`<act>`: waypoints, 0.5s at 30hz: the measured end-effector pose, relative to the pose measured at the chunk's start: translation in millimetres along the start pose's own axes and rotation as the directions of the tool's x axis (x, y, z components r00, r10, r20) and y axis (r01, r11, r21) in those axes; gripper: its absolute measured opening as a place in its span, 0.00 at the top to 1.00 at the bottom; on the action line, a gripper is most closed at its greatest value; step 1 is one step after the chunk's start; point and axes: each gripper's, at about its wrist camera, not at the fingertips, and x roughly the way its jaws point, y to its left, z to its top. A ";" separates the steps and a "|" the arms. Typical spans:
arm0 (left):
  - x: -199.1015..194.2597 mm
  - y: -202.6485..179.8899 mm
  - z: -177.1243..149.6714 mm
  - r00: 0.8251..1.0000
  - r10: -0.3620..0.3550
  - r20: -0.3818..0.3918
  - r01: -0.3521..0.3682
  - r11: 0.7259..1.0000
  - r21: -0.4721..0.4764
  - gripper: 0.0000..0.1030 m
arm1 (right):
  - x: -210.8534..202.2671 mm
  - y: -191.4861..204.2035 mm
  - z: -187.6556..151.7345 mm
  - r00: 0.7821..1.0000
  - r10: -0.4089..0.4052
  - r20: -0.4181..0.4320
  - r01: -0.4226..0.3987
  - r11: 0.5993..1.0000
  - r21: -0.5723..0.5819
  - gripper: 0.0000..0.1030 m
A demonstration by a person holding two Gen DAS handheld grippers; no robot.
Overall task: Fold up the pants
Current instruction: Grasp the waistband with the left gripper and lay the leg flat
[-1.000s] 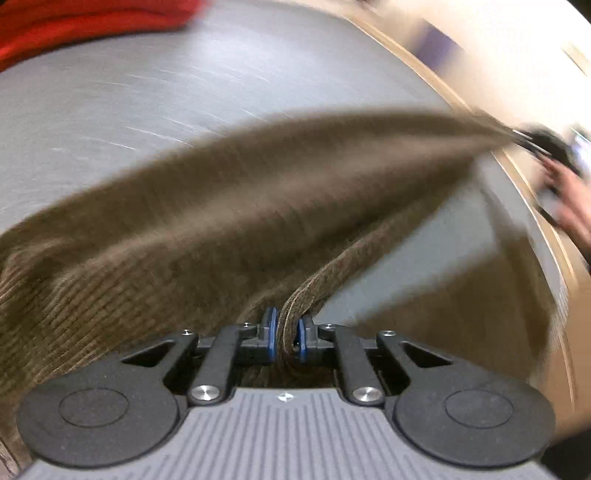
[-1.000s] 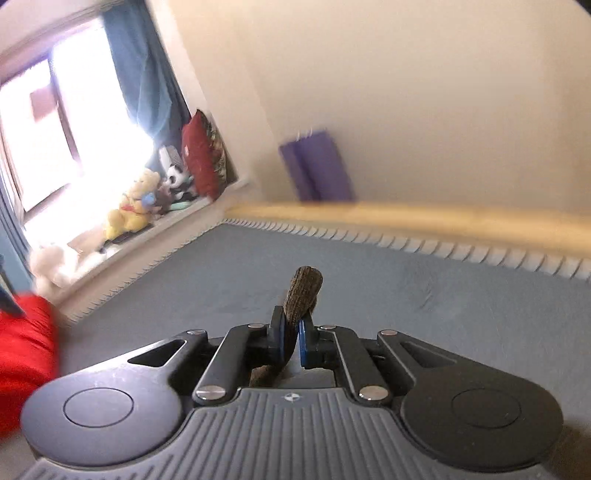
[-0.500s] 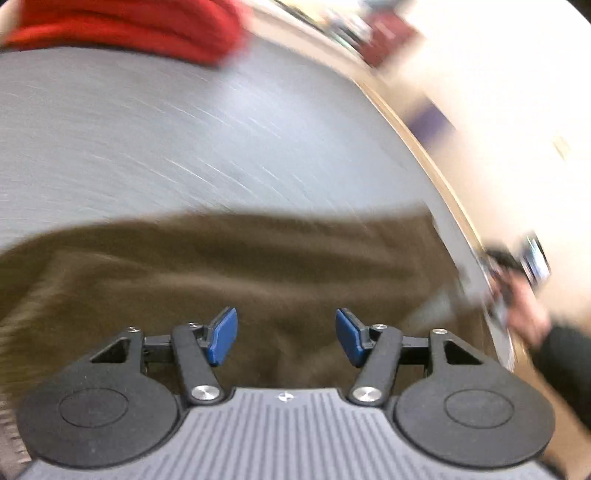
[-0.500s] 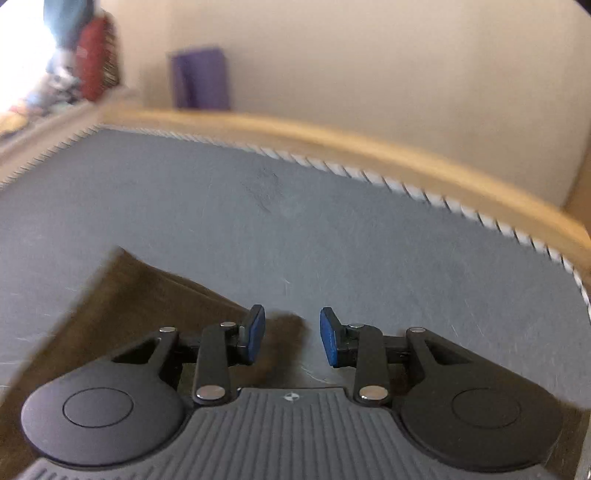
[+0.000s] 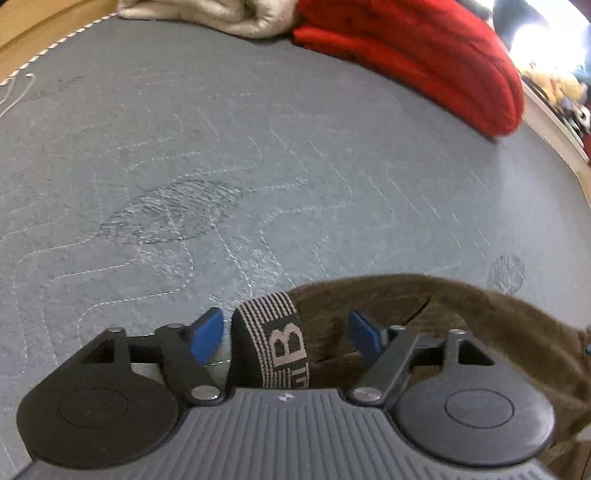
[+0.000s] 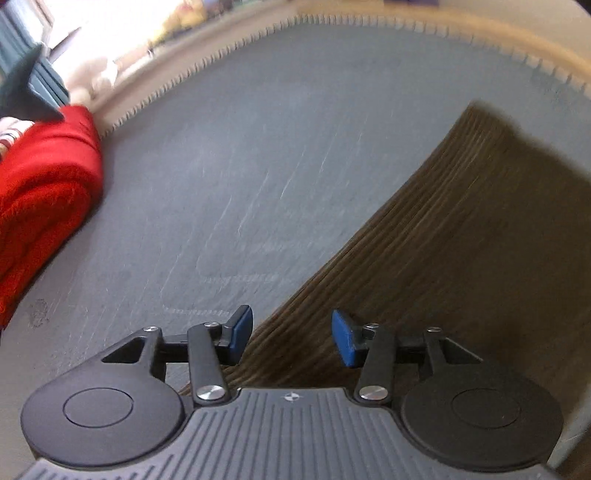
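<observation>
Brown corduroy pants lie flat on the grey mattress. Their waist end, with a striped elastic band bearing a letter B, sits under my left gripper. That gripper's jaws are opening, the band lies between the blue pads untouched. In the right wrist view a pant leg stretches away to the upper right. My right gripper hovers over its near edge, jaws opening, pads clear of the cloth.
A folded red blanket lies at the far right of the mattress and shows as red blanket in the right wrist view. A beige folded cloth lies beside it. The mattress's stitched edge and a wooden frame run behind.
Both grippers were shut on the brown pants and held them up; both have let go and opened. The pants now lie on the mattress, and both views have swung.
</observation>
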 end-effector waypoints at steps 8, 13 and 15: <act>41.8 13.5 -16.4 0.995 -0.030 -0.091 0.031 1.000 0.003 0.24 | 26.4 41.9 6.8 0.968 -0.246 0.039 0.248 0.966 -0.077 0.68; 43.5 2.6 -11.0 0.999 -0.014 -0.046 0.018 0.996 0.086 0.53 | 31.0 41.7 15.3 0.959 -0.272 0.076 0.277 0.958 -0.073 0.98; 39.6 -2.4 -8.2 1.000 -0.007 0.001 0.007 0.993 0.115 0.56 | 34.1 42.0 21.4 0.962 -0.255 0.094 0.263 0.961 -0.087 0.99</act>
